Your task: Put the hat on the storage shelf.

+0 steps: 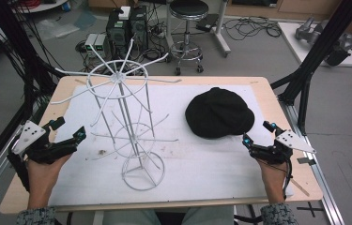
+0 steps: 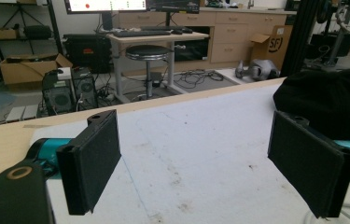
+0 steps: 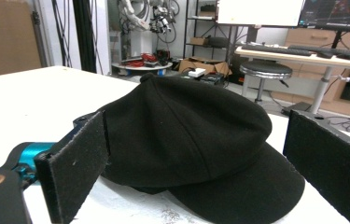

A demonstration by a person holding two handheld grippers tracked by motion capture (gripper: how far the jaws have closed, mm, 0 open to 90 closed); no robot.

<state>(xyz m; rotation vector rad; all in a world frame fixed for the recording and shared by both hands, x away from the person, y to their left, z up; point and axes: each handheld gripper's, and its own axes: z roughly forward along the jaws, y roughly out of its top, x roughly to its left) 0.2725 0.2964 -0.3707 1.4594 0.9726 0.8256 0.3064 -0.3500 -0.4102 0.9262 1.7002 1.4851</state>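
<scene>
Nearest the person, the left tongs point(image 1: 68, 129) and right tongs point(image 1: 258, 132) rest low over the white-covered wooden bench point(image 1: 202, 178) with jaws apart and nothing between them, the tall white wire rack point(image 1: 126, 126) stands mid-bench, and beyond the right tongs lies the black fabric cap point(image 1: 219, 113).

lab: floor cables point(image 1: 253, 26), computers point(image 1: 126, 28)

Your wooden counter point(image 1: 33, 190) carried a white mat point(image 1: 197, 173); on that mat stood a white wire rack point(image 1: 126, 126) and lay a black cap point(image 1: 219, 113).
</scene>
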